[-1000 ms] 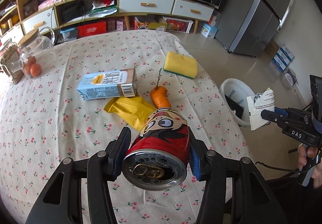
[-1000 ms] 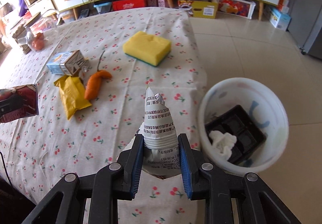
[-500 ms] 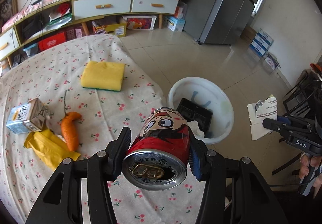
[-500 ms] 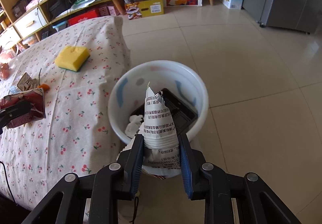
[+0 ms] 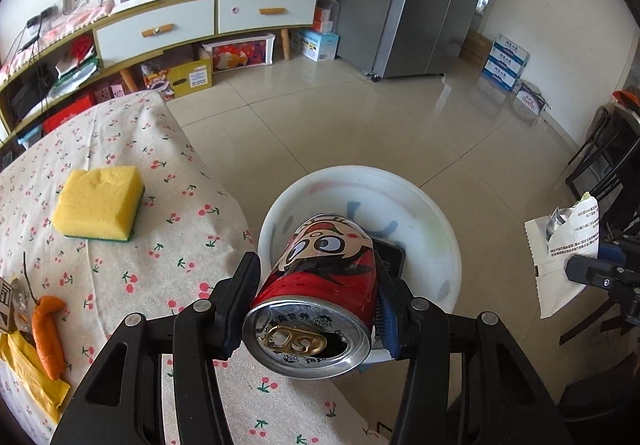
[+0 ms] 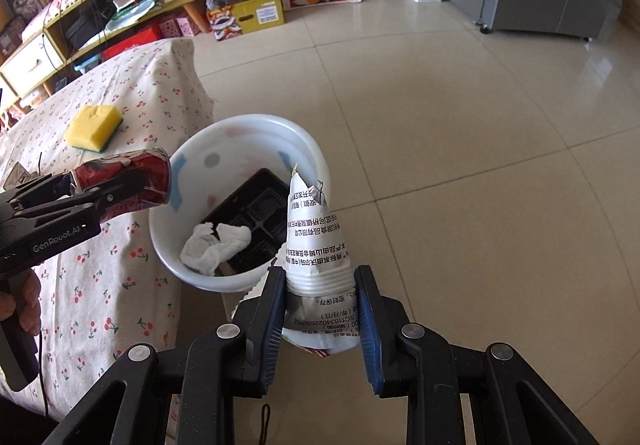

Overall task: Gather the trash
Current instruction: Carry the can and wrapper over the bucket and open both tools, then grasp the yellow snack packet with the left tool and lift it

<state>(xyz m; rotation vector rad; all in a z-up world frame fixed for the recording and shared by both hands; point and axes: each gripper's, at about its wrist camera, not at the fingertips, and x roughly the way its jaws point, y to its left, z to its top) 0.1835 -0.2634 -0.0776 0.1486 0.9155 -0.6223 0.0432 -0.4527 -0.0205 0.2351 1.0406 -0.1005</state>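
Note:
My left gripper (image 5: 316,305) is shut on a red cartoon drink can (image 5: 320,285) and holds it over the near rim of the white bin (image 5: 448,233). The can also shows in the right wrist view (image 6: 132,181), level with the bin's left rim. My right gripper (image 6: 320,305) is shut on a white torn wrapper (image 6: 316,245), beside the bin (image 6: 312,149) on its right. The bin holds a black tray (image 6: 256,213) and a white crumpled tissue (image 6: 212,245). The wrapper also shows in the left wrist view (image 5: 564,245).
On the cherry-print tablecloth (image 5: 160,213) lie a yellow sponge (image 5: 100,205), an orange carrot (image 5: 48,329) and a yellow wrapper (image 5: 24,369). A fridge (image 5: 432,1) and a low cabinet (image 5: 180,29) stand at the back. Dark chairs (image 5: 608,165) stand at the right.
Both grippers have swung right, from the table toward the bin. The can now hangs over the bin's rim and the wrapper sits close beside the bin. Both stay gripped.

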